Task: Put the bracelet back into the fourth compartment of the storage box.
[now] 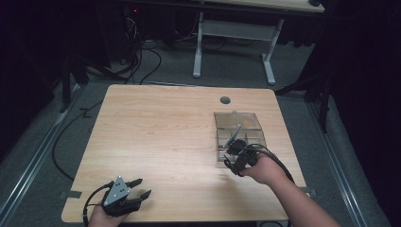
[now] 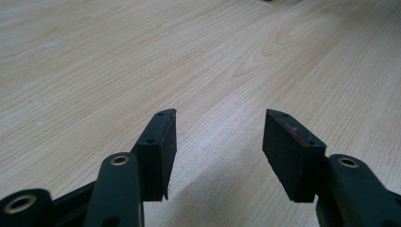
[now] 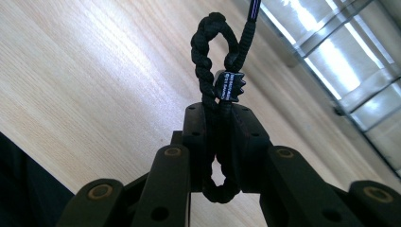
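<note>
Right tongs are clamped on a braided black cord, the pads squeezed together with the cord's loop poking out above them and a small clasp sitting just past the tips. From the high view, those tongs hang right at the near edge of the clear box, with a thin dark piece standing up out of it just ahead of them, so this reads as the lifting-out step: the cord is gripped and on its way clear of the compartments. Next move, by my call, needs a steady pull up and away so the trailing end doesn't snag on a divider, then a spot on the bare tabletop to the left. Left tongs stand wide apart, nothing between the pads, hovering low over the wood at the near corner, well apart from the box. They look ready to take the cord's free end.
</note>
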`<action>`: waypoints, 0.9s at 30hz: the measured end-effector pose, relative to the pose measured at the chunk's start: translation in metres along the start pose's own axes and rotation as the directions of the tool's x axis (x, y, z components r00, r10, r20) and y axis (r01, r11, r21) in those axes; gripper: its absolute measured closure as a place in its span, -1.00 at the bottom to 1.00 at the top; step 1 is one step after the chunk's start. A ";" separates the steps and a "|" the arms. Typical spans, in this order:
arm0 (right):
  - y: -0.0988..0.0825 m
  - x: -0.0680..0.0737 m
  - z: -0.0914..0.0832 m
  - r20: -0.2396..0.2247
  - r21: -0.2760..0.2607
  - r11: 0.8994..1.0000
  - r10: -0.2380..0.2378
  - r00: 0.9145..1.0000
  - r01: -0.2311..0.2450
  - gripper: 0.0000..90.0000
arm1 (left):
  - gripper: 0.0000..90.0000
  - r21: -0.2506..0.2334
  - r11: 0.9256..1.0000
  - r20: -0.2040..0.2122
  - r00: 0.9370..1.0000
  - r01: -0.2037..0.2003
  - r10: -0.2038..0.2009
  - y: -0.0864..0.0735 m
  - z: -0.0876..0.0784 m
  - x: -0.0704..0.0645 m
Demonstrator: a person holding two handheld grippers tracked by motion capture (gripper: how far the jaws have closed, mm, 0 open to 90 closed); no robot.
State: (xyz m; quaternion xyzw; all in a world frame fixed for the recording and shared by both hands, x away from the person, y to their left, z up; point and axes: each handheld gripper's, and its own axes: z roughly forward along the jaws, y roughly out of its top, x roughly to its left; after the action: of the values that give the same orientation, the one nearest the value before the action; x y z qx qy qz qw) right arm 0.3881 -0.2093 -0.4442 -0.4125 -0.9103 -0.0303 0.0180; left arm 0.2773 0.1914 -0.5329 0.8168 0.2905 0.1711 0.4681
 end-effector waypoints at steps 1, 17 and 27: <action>0.001 -0.001 -0.002 0.001 -0.002 1.000 -0.004 1.000 0.004 0.72 | 0.02 0.000 1.000 -0.001 1.000 -0.002 0.002 0.000 0.000 0.000; 0.019 -0.014 -0.017 0.019 0.005 1.000 0.000 1.000 -0.001 0.73 | 0.02 0.006 1.000 0.001 1.000 0.000 0.000 0.000 0.000 0.000; 0.043 -0.029 -0.013 0.023 0.027 1.000 -0.005 1.000 0.004 0.73 | 0.02 0.005 1.000 0.004 1.000 -0.001 0.001 0.000 0.000 0.001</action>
State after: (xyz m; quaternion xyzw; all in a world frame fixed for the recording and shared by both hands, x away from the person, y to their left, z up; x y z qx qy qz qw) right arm 0.4396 -0.2036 -0.4314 -0.4107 -0.9116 -0.0134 0.0128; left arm 0.2778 0.1920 -0.5328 0.8184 0.2896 0.1689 0.4666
